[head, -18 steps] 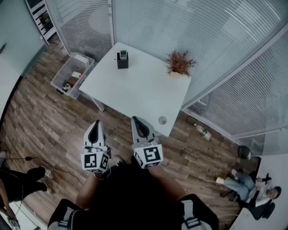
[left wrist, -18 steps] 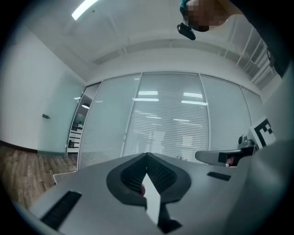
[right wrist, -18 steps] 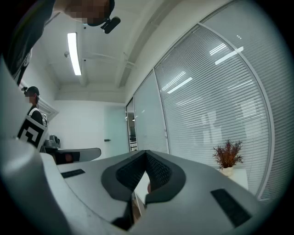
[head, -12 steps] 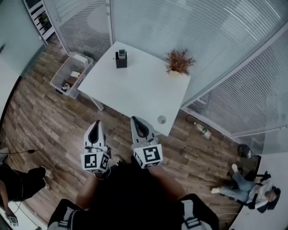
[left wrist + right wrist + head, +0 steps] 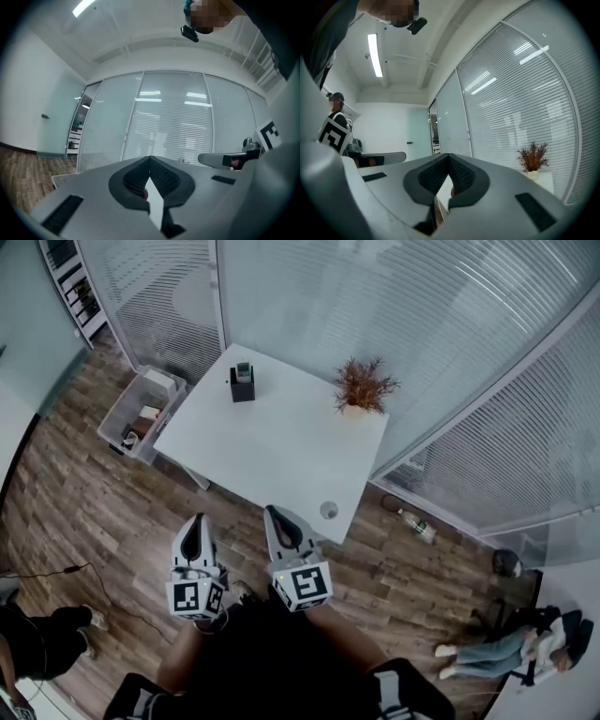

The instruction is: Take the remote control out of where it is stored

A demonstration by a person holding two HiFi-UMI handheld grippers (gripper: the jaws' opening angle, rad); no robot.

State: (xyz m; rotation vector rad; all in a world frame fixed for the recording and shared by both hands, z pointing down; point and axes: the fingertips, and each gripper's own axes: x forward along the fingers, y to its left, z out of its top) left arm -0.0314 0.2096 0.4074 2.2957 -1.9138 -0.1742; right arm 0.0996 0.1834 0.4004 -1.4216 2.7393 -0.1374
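Note:
The remote control [image 5: 244,370] stands upright in a black holder [image 5: 243,388] at the far left corner of the white table [image 5: 272,451]. Both grippers hang close to my body, short of the table's near edge and well away from the holder. My left gripper [image 5: 195,523] is shut with nothing in it, and its tips meet in the left gripper view [image 5: 150,158]. My right gripper [image 5: 276,515] is shut and empty too, its tips touching in the right gripper view [image 5: 448,156].
A potted dried plant [image 5: 360,390] stands at the table's far right corner, and a small round cup [image 5: 328,510] near its front right corner. A plastic bin [image 5: 141,412] sits on the wood floor left of the table. Glass walls with blinds stand behind. A bottle [image 5: 413,524] lies on the floor.
The head view has shifted: table and holder now sit slightly lower and further left, and both grippers lower in the picture. The jaws stayed shut. A person at the lower right moved.

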